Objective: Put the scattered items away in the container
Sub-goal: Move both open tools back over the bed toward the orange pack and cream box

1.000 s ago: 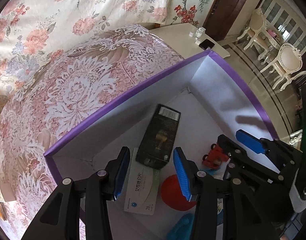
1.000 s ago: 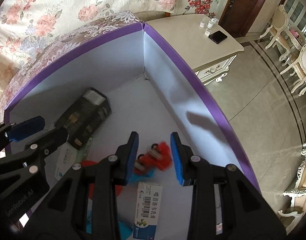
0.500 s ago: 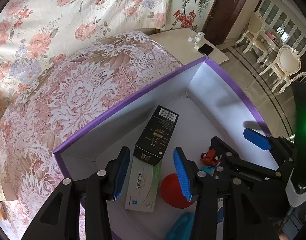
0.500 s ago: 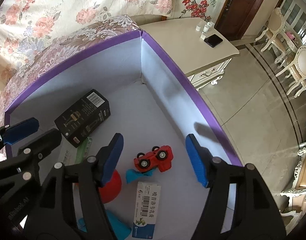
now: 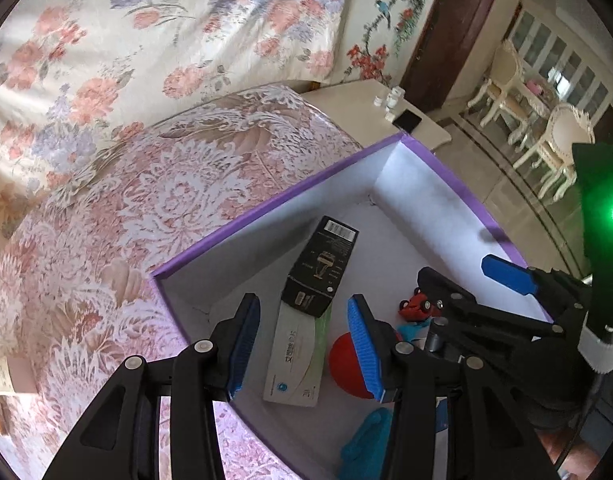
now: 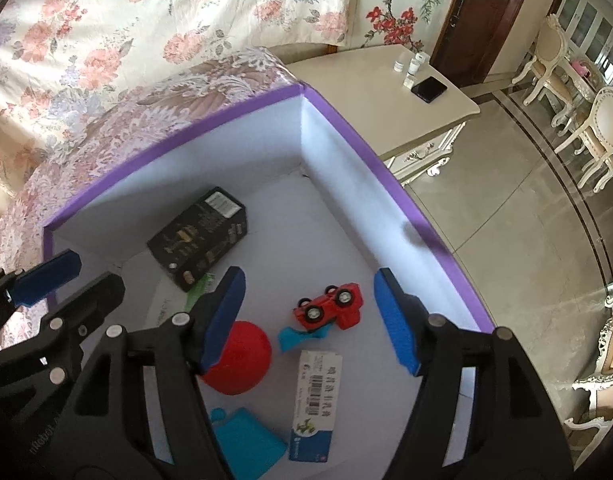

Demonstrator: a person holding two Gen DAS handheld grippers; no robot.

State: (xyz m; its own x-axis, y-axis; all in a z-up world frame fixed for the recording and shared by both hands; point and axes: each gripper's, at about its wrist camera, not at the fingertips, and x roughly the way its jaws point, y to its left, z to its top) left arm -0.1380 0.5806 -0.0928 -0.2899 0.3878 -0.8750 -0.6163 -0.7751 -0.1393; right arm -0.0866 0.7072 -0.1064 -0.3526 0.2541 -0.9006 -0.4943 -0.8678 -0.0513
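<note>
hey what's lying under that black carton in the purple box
The black printed carton lies across one end of a white-and-green flat medicine box. That covered end is hidden, as is anything beneath it on the purple-rimmed box floor.

Black box (image 5: pixel 321 267): white barcode label on its far end, ahead of the left jaws; small print too fine to read.
White-green box (image 5: pixel 294 360): dark Chinese characters along its length, between the left jaws; illegible.
Blue-white box (image 6: pixel 315 396): barcode and a line of Chinese characters, between the right jaws; unreadable.
</note>
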